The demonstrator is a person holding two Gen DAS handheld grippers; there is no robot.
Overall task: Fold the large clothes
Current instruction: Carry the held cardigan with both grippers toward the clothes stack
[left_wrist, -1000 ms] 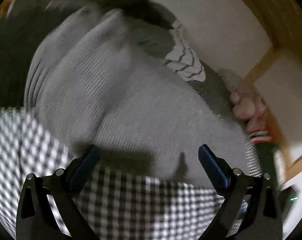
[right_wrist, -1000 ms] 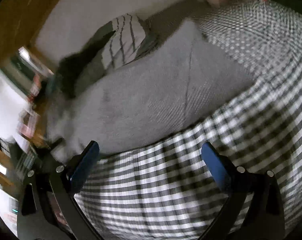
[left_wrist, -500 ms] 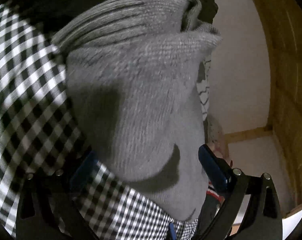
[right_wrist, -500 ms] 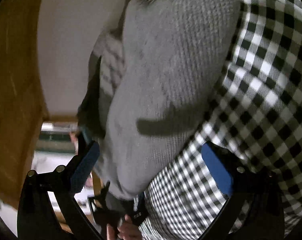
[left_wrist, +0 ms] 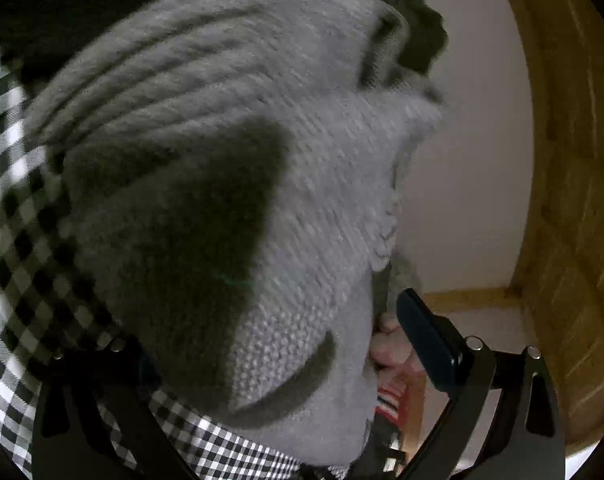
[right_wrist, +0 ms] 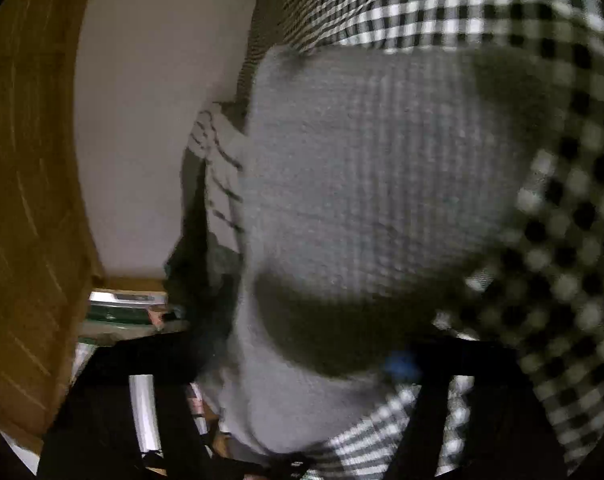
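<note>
A grey knitted sweater [left_wrist: 302, 200] lies bunched on a black-and-white checked cloth [left_wrist: 18, 288] and fills most of both views. My left gripper [left_wrist: 282, 340] is open and close against a sweater edge. Its right fingertip [left_wrist: 426, 340] shows beside the knit, while the left one is lost in shadow under it. In the right wrist view the sweater [right_wrist: 362, 180] bulges between the fingers of my right gripper [right_wrist: 302, 356]. Those jaws are closing around a fold and still stand well apart. The picture is blurred, and one blue pad [right_wrist: 400, 360] shows.
A white cloth with dark stripes [right_wrist: 218, 168] and dark garments lie behind the sweater. A pink and red-striped item [left_wrist: 386, 352] sits by the left gripper's right finger. Wooden framing [left_wrist: 562, 200] and a pale wall [right_wrist: 150, 140] bound the far side.
Both views have rolled about a quarter turn and come in closer to the sweater, which now looms large. The right gripper's fingers have begun to draw inward around the knit.
</note>
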